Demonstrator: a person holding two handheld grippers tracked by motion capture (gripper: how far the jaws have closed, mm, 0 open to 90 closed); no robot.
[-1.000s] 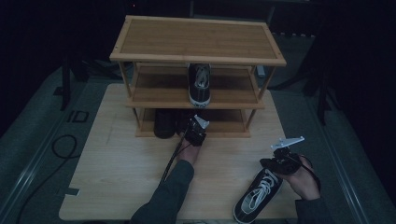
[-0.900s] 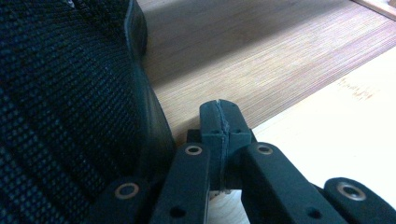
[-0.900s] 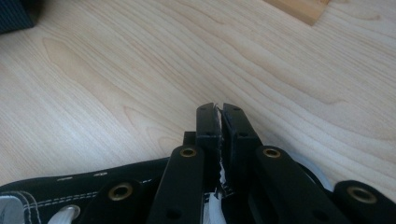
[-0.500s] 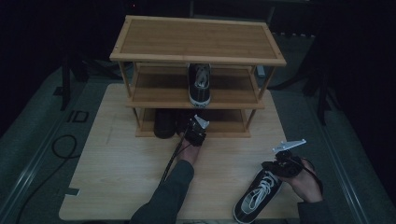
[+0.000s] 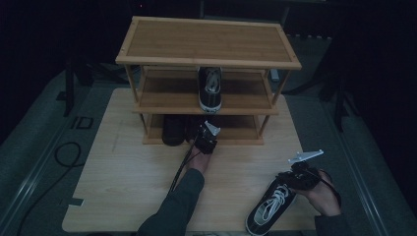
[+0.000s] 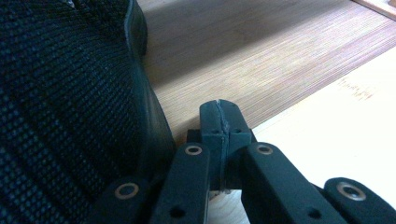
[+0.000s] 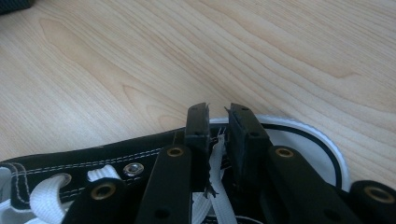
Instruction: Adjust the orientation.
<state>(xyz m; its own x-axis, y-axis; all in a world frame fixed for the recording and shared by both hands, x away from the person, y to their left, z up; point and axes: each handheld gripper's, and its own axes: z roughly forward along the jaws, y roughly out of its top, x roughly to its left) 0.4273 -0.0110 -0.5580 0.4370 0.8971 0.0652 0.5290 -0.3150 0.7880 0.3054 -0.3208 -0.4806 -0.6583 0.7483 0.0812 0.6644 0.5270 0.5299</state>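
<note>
With the left gripper (image 6: pixel 219 135) closed empty beside the dark shoe (image 6: pixel 70 107), the right gripper (image 7: pixel 218 135), jaws just opening around a white lace (image 7: pixel 215 161), is releasing the sneaker (image 5: pixel 270 209) at lower right; a firmer regrip is judged necessary.

Three-tier wooden rack (image 5: pixel 209 42) at 12 o'clock holds one sneaker (image 5: pixel 210 88) on its middle shelf; left gripper (image 5: pixel 205 139) at centre meets a dark shoe (image 5: pixel 173 130) on the bottom shelf; right gripper (image 5: pixel 295 178) at 5 o'clock over a laced sneaker (image 5: pixel 269 208).
</note>
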